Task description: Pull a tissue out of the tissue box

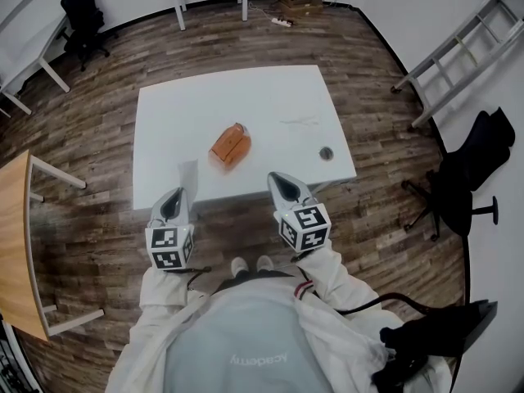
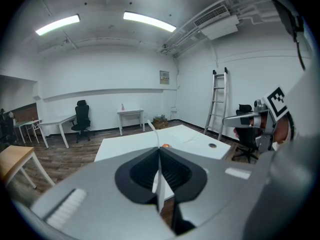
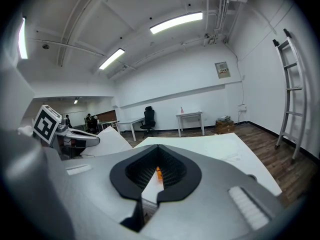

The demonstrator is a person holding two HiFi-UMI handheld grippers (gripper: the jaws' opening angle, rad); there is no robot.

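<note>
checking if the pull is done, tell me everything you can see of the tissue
The tissue is one thin white sheet, paper-like and slightly creased. It stands up from the tip of the left tool, whose jaws are shut on its lower edge. It sits above the near left part of the white table, fully clear of the orange tissue box. The right tool is apart from it.

The white table (image 1: 270, 88) bears an orange tissue box (image 1: 230, 145) (mid-table) and a small dark disc (image 1: 326, 152).
</note>
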